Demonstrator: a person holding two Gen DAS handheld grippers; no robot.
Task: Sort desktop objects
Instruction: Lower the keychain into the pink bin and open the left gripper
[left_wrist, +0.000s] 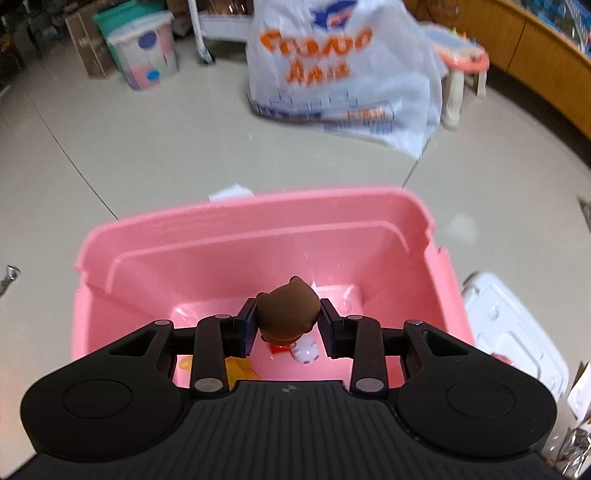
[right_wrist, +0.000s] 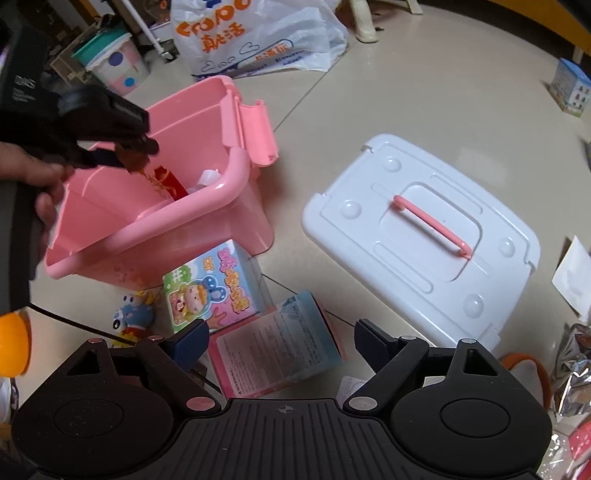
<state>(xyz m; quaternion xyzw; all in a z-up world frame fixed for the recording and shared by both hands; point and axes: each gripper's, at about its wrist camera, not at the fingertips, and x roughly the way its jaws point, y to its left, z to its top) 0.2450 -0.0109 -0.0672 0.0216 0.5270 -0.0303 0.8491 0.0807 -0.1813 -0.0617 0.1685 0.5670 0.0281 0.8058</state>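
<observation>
My left gripper (left_wrist: 289, 325) is shut on a small brown bear figure (left_wrist: 290, 310) and holds it above the open pink bin (left_wrist: 258, 225). The bin holds a white round toy (left_wrist: 306, 351), something red and something yellow. In the right wrist view the left gripper (right_wrist: 136, 153) hangs over the pink bin (right_wrist: 192, 206). My right gripper (right_wrist: 279, 341) is open and empty, just above a light blue and pink box (right_wrist: 277, 343) lying on the floor. A colourful cartoon box (right_wrist: 210, 284) and a blue toy figure (right_wrist: 133, 317) sit beside the bin.
The bin's white lid with a pink handle (right_wrist: 424, 236) lies on the floor to the right. A white printed plastic bag (right_wrist: 251, 33) and a patterned tub (right_wrist: 114, 66) stand behind. Silver foil wrappers (right_wrist: 572, 373) and paper lie at the right edge.
</observation>
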